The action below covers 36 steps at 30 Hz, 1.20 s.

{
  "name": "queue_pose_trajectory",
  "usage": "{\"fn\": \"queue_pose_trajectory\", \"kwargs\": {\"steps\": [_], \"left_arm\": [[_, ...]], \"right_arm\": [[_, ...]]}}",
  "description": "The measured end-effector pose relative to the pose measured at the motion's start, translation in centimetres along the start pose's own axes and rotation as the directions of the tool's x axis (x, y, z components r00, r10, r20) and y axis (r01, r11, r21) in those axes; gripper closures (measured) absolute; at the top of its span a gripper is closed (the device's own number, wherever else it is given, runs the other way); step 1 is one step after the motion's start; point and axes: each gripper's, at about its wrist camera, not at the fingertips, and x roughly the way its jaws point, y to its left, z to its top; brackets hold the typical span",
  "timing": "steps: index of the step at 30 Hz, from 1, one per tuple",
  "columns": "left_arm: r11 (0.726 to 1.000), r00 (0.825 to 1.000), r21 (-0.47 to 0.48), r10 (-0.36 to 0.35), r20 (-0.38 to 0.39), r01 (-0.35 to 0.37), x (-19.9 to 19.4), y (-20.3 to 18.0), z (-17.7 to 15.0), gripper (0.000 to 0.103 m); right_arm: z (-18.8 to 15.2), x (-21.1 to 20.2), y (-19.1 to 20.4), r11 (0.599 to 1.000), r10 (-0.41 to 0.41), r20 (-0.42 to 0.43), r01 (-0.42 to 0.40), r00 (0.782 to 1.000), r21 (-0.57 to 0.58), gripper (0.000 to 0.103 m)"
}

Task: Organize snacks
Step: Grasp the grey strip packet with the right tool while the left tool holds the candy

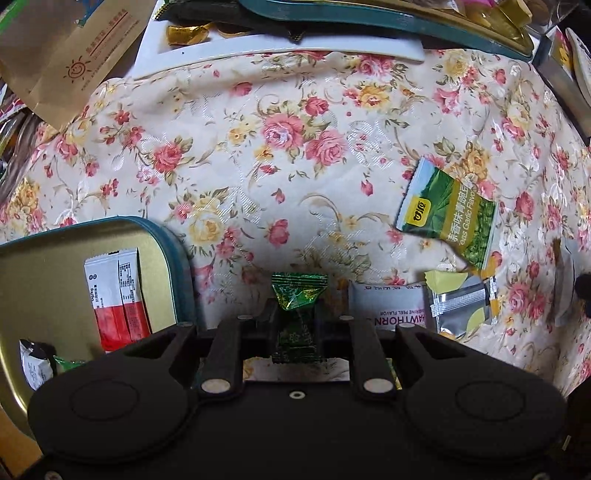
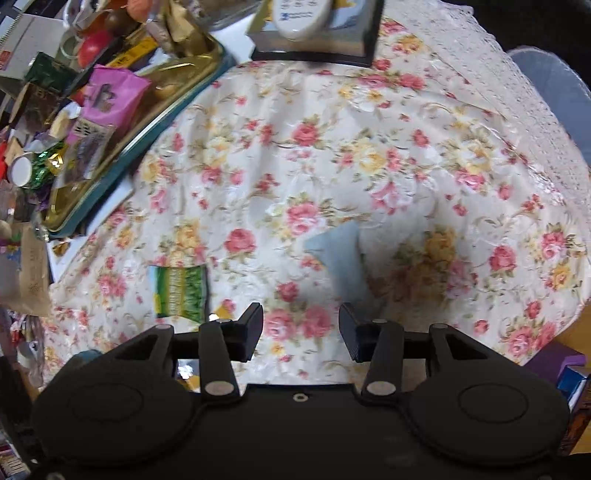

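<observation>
My left gripper (image 1: 297,325) is shut on a green foil-wrapped candy (image 1: 298,295) and holds it above the floral tablecloth (image 1: 258,147). A gold tin with a teal rim (image 1: 173,251) lies at the left and holds red-and-white stick sachets (image 1: 116,295). A green peas packet (image 1: 448,212), a white hawthorn packet (image 1: 388,304) and a silver-and-yellow packet (image 1: 461,306) lie to the right. My right gripper (image 2: 301,328) is open and empty above the cloth. The peas packet (image 2: 181,291) shows at its left, and a pale grey packet (image 2: 341,258) lies just ahead.
A second gold tin (image 2: 129,122) full of mixed snacks stands at the back left. A brown paper bag (image 1: 70,55) is at the far left. A framed box with a white remote (image 2: 314,33) stands at the back. The table's edge (image 2: 554,147) runs along the right.
</observation>
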Motion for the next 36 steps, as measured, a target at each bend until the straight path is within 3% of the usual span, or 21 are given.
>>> {"fn": "queue_pose_trajectory", "kwargs": {"steps": [7,12,19,24,27,31,36], "left_arm": [[1.0,1.0,-0.028,-0.002,-0.01,0.002,0.4,1.1,0.6,0.076],[0.999,1.0,-0.033,0.001,-0.011,-0.001,0.3,0.3,0.6,0.076],[0.99,0.995,-0.106,-0.098,-0.026,0.095,0.2,2.1,1.3,0.078],[0.982,0.994,-0.156,-0.105,-0.012,0.102,-0.3,3.0,1.4,0.079],[0.979,0.992,-0.158,-0.128,0.0,0.127,-1.1,3.4,1.3,0.079],[0.983,0.992,-0.135,-0.123,0.03,0.126,-3.0,3.3,1.3,0.079],[0.985,0.991,-0.118,-0.115,0.063,0.122,-5.5,3.5,0.3,0.079]], "right_arm": [[0.8,0.2,-2.5,0.996,-0.075,0.033,0.073,0.997,0.042,0.054],[1.2,1.7,-2.1,0.994,-0.098,0.002,0.098,0.995,0.044,0.055],[0.6,3.2,0.0,0.982,-0.178,0.033,0.179,0.984,-0.054,0.056],[0.2,3.8,0.2,0.973,-0.211,0.037,0.214,0.977,-0.086,0.063],[0.0,4.1,0.2,0.968,-0.231,0.035,0.233,0.972,-0.093,0.078],[-0.2,4.1,0.6,0.967,-0.231,0.017,0.232,0.973,-0.108,0.083],[-0.8,2.1,1.5,0.981,-0.163,0.02,0.165,0.986,-0.099,0.083]]}}
